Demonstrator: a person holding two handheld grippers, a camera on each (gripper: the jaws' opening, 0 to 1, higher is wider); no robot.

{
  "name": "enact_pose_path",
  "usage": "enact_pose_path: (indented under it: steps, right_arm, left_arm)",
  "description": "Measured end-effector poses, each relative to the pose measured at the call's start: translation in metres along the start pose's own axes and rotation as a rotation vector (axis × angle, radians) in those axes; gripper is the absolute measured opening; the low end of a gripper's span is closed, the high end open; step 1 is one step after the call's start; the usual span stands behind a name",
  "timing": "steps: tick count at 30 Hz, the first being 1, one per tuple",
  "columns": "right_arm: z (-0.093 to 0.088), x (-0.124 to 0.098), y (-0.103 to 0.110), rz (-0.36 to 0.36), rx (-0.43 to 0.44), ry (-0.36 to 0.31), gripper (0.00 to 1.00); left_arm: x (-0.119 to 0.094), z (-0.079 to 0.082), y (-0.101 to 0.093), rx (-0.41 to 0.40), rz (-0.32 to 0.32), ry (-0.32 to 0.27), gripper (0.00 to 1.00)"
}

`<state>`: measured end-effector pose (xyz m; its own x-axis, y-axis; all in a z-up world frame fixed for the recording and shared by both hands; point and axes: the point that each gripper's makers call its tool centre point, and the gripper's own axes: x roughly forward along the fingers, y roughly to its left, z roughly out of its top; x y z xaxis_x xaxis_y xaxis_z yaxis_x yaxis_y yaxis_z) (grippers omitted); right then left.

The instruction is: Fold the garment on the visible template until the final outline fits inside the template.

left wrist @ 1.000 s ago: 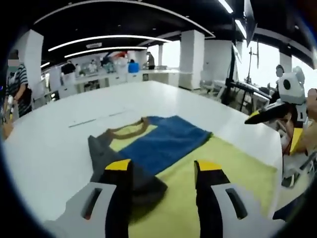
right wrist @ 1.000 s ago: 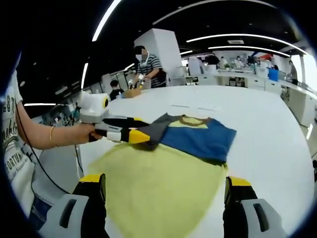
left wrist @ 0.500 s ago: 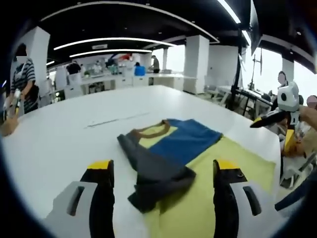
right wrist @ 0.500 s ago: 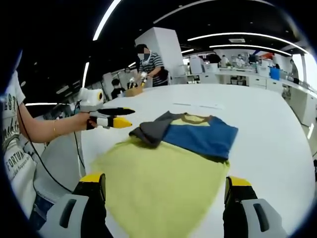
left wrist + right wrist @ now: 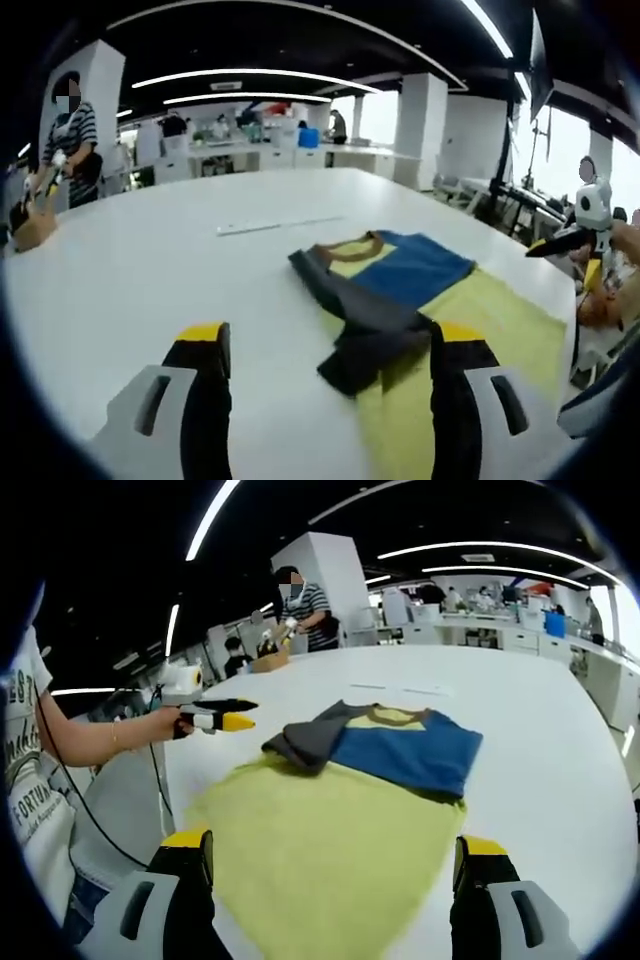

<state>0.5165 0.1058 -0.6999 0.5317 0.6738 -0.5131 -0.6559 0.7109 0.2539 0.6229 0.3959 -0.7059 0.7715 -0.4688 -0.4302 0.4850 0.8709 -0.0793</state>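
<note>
Your left gripper and right gripper both gape, holding nothing; the folded blue, yellow and grey garment overlaps the yellow-green template; no legible labels.

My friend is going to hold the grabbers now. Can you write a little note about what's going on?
Left gripper: open, holding nothing, off the garment's grey-sleeve side.
Right gripper: open, holding nothing, above the yellow template.
Garment: partly folded, lying across the template's far edge and onto the white table.
Done: grey sleeve folded in, bunched.
Left: move it onto the template and fold until it fits inside.
</note>
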Motion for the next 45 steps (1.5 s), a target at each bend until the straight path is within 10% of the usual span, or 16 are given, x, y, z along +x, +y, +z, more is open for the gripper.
enact_pose_path:
  steps: [12, 45]
  right_arm:
    - [-0.001, 0.001, 0.000, -0.007, 0.008, 0.007, 0.98]
    - [0.001, 0.000, 0.002, 0.000, -0.025, 0.003, 0.99]
  left_arm:
    - [0.000, -0.024, 0.029, 0.022, 0.052, 0.035, 0.61]
    - [0.039, -0.056, 0.009, 0.153, -0.046, 0.163, 0.25]
